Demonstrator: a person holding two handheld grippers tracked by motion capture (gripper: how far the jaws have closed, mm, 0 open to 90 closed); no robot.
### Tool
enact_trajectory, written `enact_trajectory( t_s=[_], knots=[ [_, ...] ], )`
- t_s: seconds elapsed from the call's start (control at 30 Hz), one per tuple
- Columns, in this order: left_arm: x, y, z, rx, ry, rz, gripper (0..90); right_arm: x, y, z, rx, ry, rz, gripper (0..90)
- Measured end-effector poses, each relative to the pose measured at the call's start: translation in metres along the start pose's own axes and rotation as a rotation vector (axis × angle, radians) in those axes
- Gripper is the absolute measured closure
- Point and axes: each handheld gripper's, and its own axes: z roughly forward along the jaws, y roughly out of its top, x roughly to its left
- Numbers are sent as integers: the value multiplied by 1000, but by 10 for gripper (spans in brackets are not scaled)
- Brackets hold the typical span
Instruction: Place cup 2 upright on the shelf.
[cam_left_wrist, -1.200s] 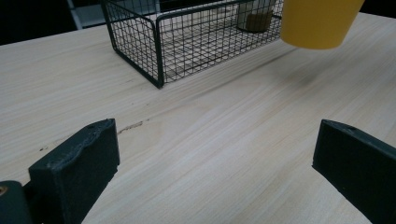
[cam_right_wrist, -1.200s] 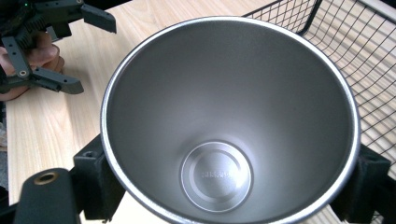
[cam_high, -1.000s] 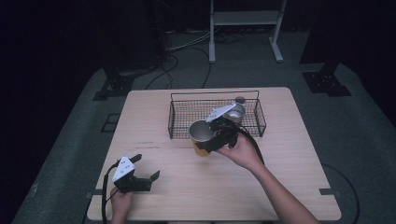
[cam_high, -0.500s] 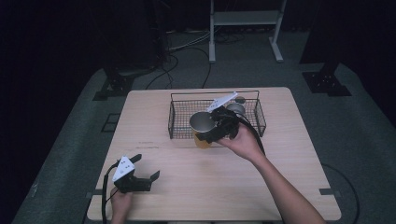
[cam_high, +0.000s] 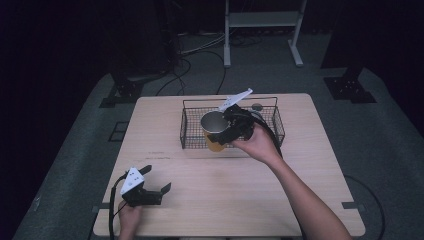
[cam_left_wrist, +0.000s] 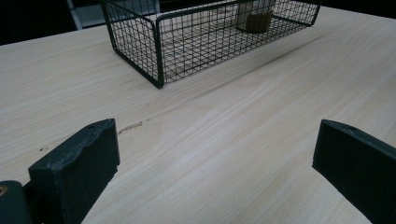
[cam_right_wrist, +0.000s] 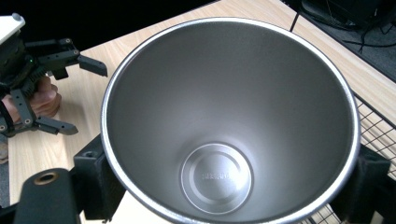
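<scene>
A: What has moved since a second ago?

B: The right gripper (cam_high: 226, 131) has carried the cup (cam_high: 214, 131) up and back. It was at the basket's (cam_high: 191, 131) front edge; now it hangs over the near-left part of the basket. The left gripper (cam_high: 152, 180) has stayed where it was, near the table's (cam_high: 250, 200) front-left corner.

A: What is in the basket?

B: A black wire basket, with one small jar (cam_left_wrist: 254, 14) standing toward its far end. In the left gripper view the jar shows a pale upper part and brownish contents lower down; its top is cut off.

A: And the cup?

B: Nothing inside it. The right gripper view looks straight down into it: a brushed steel wall, a bright rolled rim, a round stamped disc at the bottom. From the high view the outside is yellow.

A: How is it held?

B: The right jaws clamp the cup from both sides just under the rim, upright, off the table.

A: The left gripper?

B: Jaws spread wide, holding nothing, low over bare wood, well apart from the basket.
</scene>
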Motion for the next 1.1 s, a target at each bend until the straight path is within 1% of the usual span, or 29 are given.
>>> enact_trajectory(
  t_s=[0.27, 0.47, 0.5, 0.67, 0.87, 0.97, 1.0, 1.1],
  knots=[
    [0, 0, 0, -1, -1, -1, 0, -5, 11, 1, -5, 8, 4, 142],
    [0, 0, 0, -4, 0, -1, 0, -9, 21, 3, -2, -1, 0, 142],
    [0, 0, 0, -3, 0, -1, 0, -11, 23, 3, -1, 0, 6, 142],
    [0, 0, 0, -1, -1, 0, 0, -18, 30, 6, -4, -11, 0, 143],
    [1, 0, -1, 1, -1, 2, 0, -26, 38, 11, 7, -19, 13, 142],
    [1, 0, -1, 0, -1, 1, 0, -31, 42, 14, 3, -27, 18, 142],
    [1, 0, -1, 0, -1, 1, 0, -32, 43, 16, 8, -28, 30, 142],
    [1, 0, -1, -1, -1, 1, 0, -36, 46, 20, 9, -37, 37, 142]
  ],
)
